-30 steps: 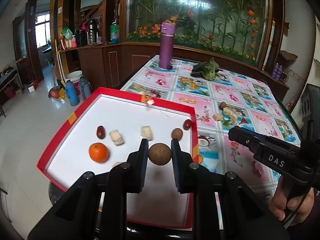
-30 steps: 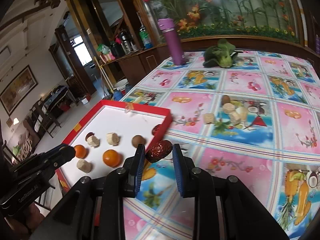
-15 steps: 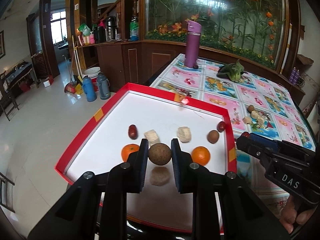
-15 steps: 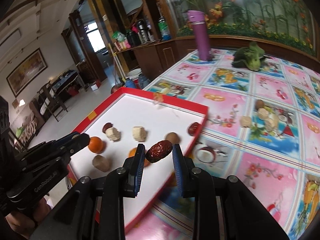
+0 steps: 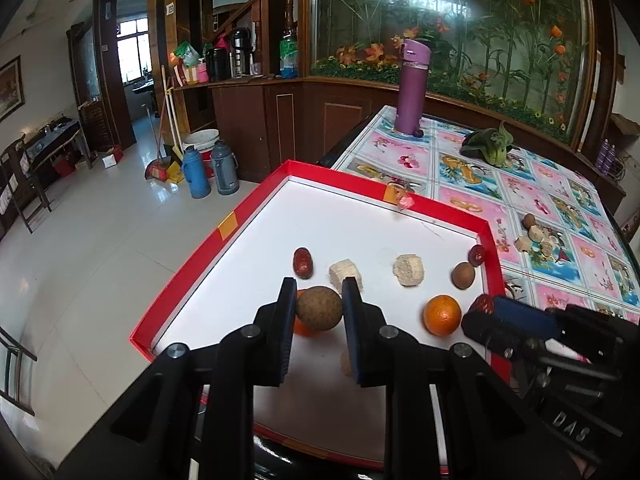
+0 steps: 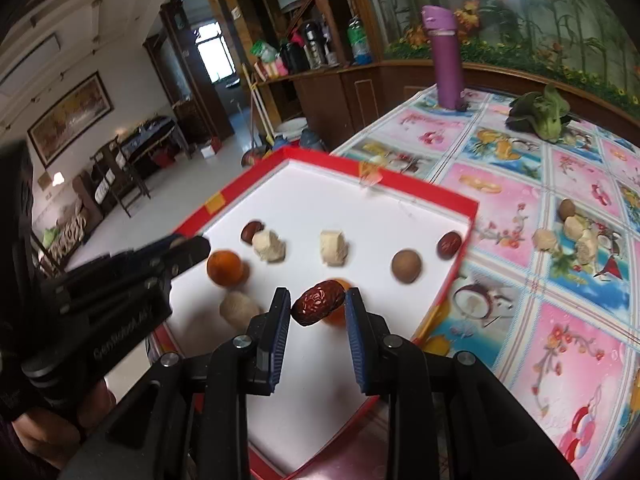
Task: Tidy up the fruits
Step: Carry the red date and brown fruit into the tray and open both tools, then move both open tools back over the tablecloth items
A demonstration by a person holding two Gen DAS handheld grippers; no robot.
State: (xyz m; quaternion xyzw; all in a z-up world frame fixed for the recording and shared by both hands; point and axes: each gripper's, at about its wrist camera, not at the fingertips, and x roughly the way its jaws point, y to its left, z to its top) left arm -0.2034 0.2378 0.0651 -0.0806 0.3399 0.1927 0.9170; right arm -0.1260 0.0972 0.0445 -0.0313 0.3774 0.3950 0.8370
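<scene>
Holding a round brown fruit (image 5: 319,308) clamped in my left gripper (image 5: 319,312) and a wrinkled red date (image 6: 318,303) pinched in my right gripper (image 6: 318,312), both above the red-rimmed tray (image 6: 420,191).

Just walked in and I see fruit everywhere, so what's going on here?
A person is sorting fruit into a red-rimmed tray with two handheld grippers. The left gripper holds a round brown fruit over the tray, and the right gripper holds a red date above it. Oranges, dates and pale chunks already lie inside; a few pieces wait on the tablecloth.
</scene>
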